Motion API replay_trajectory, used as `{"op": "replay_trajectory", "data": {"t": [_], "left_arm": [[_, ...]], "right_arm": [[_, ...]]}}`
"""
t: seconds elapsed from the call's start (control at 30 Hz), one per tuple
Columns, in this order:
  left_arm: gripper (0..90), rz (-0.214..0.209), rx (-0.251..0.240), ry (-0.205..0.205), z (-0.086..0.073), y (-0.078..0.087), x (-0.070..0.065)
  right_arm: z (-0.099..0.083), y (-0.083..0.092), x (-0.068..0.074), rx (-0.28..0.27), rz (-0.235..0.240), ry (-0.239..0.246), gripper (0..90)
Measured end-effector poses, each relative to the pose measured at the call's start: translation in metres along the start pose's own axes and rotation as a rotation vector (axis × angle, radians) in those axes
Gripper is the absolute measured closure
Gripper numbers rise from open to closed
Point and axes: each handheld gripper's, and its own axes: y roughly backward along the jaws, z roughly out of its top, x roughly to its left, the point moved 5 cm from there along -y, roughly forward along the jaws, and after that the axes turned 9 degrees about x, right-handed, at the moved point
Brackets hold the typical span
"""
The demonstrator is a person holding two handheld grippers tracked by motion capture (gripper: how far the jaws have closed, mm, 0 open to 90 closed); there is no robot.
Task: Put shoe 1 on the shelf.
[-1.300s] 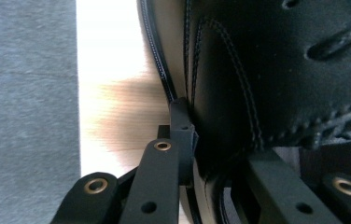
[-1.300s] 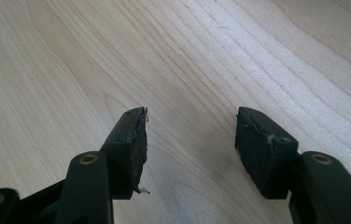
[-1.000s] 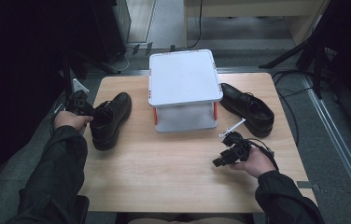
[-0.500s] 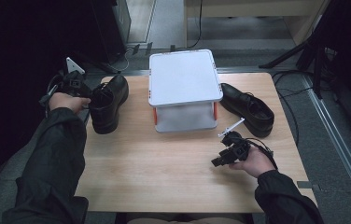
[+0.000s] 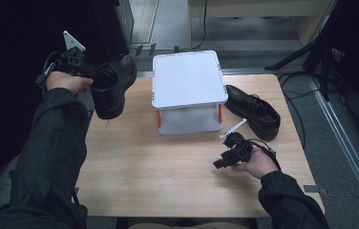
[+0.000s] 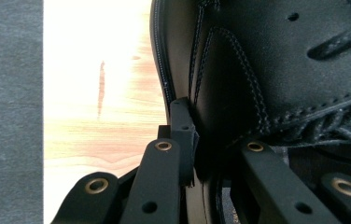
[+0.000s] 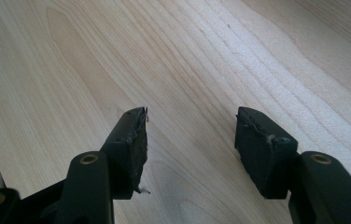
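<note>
Pale wooden table (image 5: 168,171) on grey carpet, left gripper (image 5: 89,74) pinching black shoe (image 5: 113,86) above its left edge, right gripper (image 5: 220,163) spread near the right edge.

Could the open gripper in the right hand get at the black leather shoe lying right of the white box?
Probably yes: the right gripper is open, and bare table lies between it and the shoe.

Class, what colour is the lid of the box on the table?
White; the lid shows best in the high view.
</note>
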Motion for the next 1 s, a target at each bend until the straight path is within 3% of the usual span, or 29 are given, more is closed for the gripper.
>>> {"op": "replay_trajectory", "data": {"t": [0.43,0.6,1.0], "left_arm": [[83.2,-0.005,-0.020,-0.073,0.017,0.017,-0.054],[82.9,-0.003,-0.040,-0.083,0.025,0.019,-0.074],[82.6,-0.007,-0.010,-0.130,0.042,-0.001,-0.126]], "right_arm": [[-0.003,0.002,0.000,-0.010,0.004,0.003,45.1],[-0.008,0.004,-0.001,-0.013,-0.003,-0.012,45.2],[-0.021,0.008,-0.003,-0.023,-0.008,-0.038,45.2]]}}
